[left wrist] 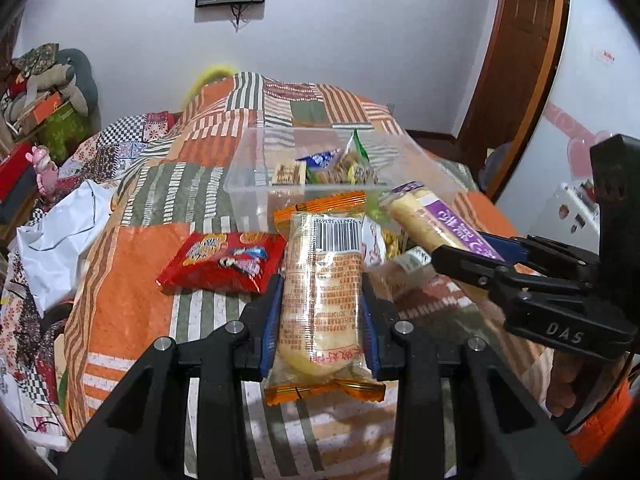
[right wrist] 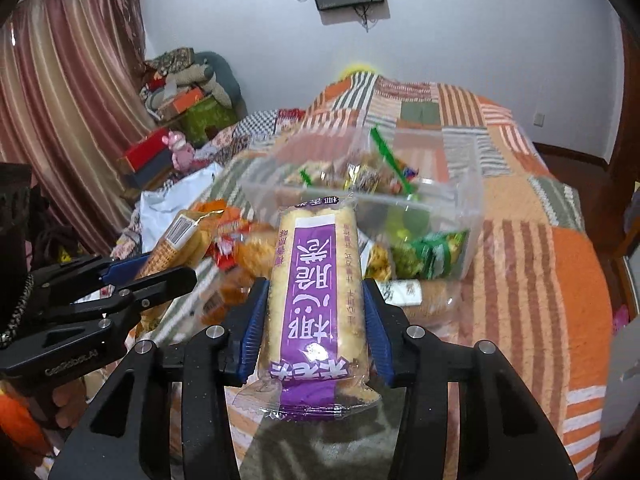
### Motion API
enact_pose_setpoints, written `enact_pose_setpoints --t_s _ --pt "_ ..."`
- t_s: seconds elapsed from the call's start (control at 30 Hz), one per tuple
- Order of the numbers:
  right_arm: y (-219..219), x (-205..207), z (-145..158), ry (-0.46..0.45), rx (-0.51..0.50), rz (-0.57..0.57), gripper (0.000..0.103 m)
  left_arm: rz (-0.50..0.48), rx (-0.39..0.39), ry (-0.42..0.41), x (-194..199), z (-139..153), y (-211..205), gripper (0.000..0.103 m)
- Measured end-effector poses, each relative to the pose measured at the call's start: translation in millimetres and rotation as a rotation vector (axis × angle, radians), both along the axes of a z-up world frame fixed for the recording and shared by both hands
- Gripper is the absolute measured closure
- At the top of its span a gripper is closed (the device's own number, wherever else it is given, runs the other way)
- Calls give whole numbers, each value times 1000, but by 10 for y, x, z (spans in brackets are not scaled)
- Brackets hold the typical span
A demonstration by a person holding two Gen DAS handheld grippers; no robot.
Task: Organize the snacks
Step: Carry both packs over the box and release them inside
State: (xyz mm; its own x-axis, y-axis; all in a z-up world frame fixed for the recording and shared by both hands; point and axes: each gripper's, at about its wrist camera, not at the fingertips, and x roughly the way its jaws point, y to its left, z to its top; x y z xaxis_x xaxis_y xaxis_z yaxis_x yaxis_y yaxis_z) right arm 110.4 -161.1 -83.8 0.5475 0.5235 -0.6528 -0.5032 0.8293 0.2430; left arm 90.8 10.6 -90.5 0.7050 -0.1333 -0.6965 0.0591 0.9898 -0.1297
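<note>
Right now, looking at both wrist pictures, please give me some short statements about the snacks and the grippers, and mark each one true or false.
1. The left gripper holds an orange-edged packet. True.
2. The right gripper is empty. False: its pads press on a purple-labelled packet.
3. The clear plastic box already holds several snacks. True.
4. The red packet lies inside the box. False: it lies on the striped bedspread, outside the box, to the left of the left gripper.
5. Both held packets are inside the box. False: both are in front of it, in the grippers.
</note>
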Motion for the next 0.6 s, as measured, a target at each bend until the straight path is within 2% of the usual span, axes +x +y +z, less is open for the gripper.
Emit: enact_pose_setpoints --t_s 0.27,0.6 --pt "-128 190 158 -43 12 -71 61 24 24 -46 224 99 71 68" --pt "-175 478 165 -47 16 -137 61 35 -2 -36 657 89 224 68"
